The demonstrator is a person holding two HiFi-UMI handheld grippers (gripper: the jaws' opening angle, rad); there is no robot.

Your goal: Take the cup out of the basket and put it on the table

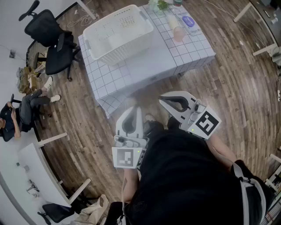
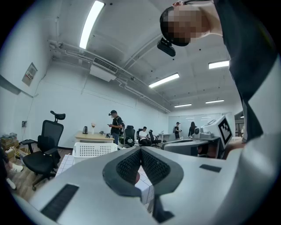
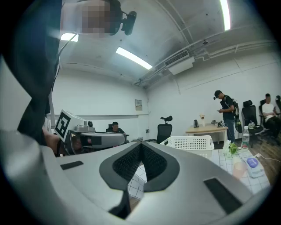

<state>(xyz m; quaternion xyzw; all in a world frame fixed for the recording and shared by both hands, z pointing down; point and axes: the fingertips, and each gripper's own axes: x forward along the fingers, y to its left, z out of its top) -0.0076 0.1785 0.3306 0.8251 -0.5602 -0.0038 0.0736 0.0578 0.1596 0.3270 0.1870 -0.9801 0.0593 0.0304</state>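
A white slotted basket (image 1: 97, 29) stands on the left part of the checked table (image 1: 145, 66); I see nothing inside it from above. To its right, on the cloth, stands a pale pink cup (image 1: 178, 33). Both grippers are held close to the person's body, well short of the table and pointing level at it. My left gripper (image 1: 134, 108) is shut with nothing between its pads. My right gripper (image 1: 162, 99) is also shut and empty. The left gripper view shows its jaws (image 2: 140, 149) meeting in front of the basket (image 2: 94, 149). In the right gripper view, the right gripper (image 3: 140, 146) points towards the basket (image 3: 191, 143) and the cup (image 3: 238, 169).
A bottle (image 1: 173, 20), a blue-labelled item (image 1: 189, 21) and a green plant (image 1: 157, 4) lie at the table's far right. Black office chairs (image 1: 52, 39) stand left of the table. People stand and sit at desks beyond. Wooden floor lies between me and the table.
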